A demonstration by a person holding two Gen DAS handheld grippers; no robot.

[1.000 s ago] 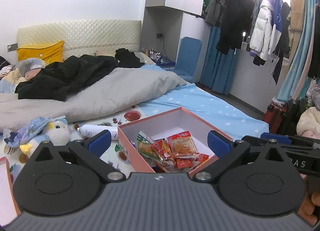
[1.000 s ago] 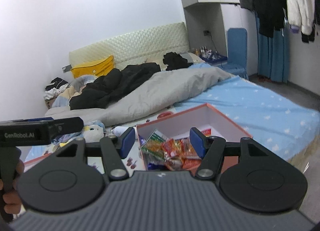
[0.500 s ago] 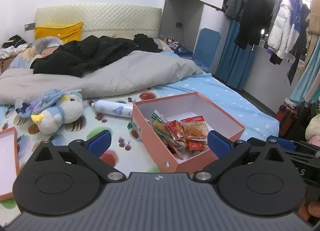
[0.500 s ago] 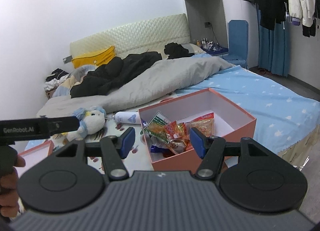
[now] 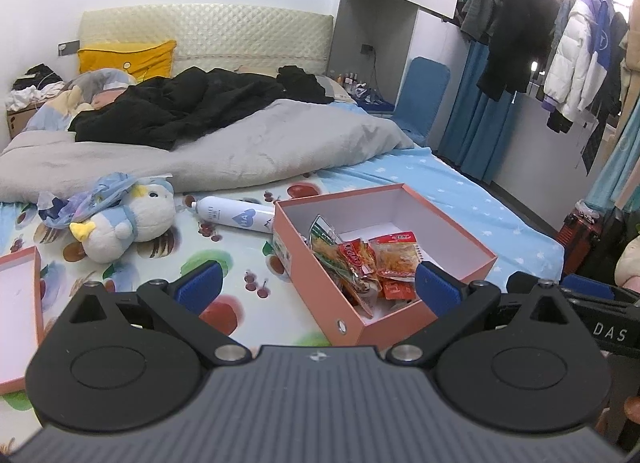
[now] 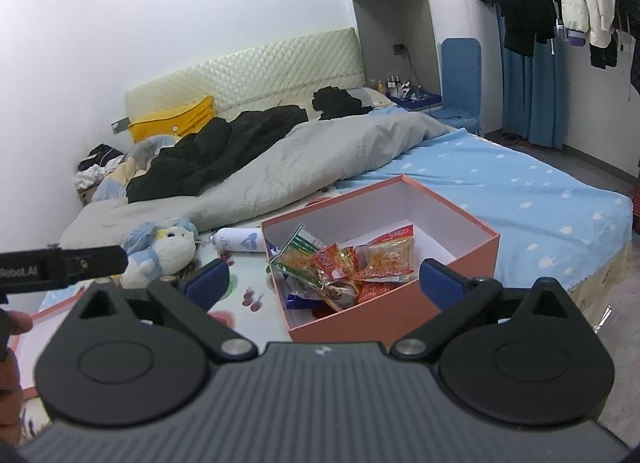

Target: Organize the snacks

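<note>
Both the left gripper (image 5: 318,285) and right gripper (image 6: 324,281), its jaws just widened, hang released and empty before the snack packets (image 6: 344,263) in the orange box (image 6: 400,313).

white cylindrical bottle (image 5: 236,218), beyond the left gripper (image 5: 318,287): "ha" in a blue heart. black gripper body at right edge (image 5: 608,329): "das". black bar (image 6: 60,266), left of the right gripper: "robot.ai".

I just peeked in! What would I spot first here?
Probably the open pink cardboard box on the bed, with shiny red and green snack packets piled inside. Left of it lie a white bottle and a fluffy white and blue plush toy.
</note>
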